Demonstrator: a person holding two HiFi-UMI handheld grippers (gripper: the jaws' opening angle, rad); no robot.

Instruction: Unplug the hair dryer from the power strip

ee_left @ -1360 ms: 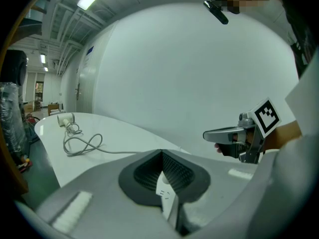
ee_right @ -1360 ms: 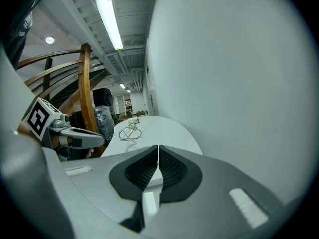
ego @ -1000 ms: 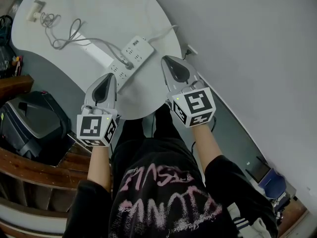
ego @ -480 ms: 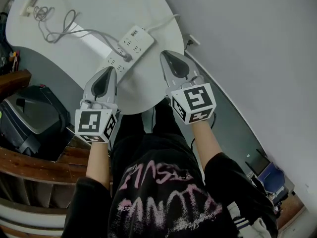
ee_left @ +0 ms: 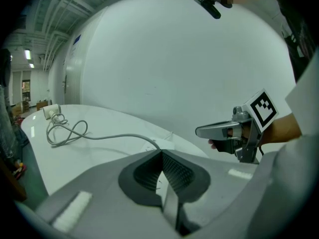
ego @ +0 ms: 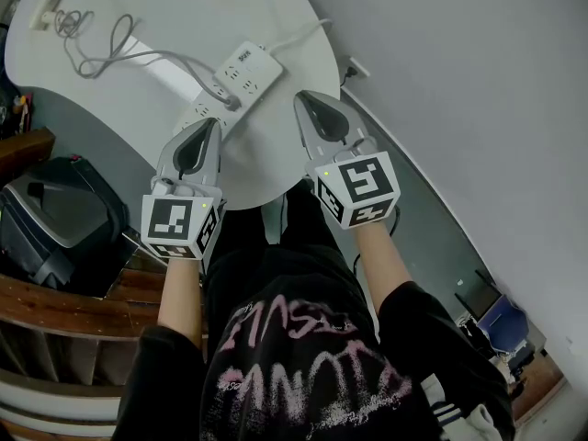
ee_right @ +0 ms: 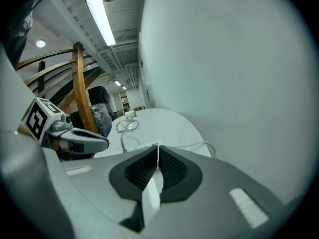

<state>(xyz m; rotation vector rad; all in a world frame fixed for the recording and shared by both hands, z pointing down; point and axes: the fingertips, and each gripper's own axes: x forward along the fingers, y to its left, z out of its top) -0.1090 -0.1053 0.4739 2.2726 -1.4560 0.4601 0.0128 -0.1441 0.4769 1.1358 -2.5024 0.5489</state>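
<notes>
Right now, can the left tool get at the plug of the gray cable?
Probably yes. The plug sits just ahead of the left tool, with only bare table between them. The tool's jaws are shut, though, so they would have to open first.

The head camera looks steeply down from above onto the near rounded edge of the counter [ego: 266, 154]. Cameras on the left tool [ego: 211, 127] and right tool [ego: 301, 99] sit low behind their jaws, facing the counter's far end. Each shows the other tool, and all three share the counter.
</notes>
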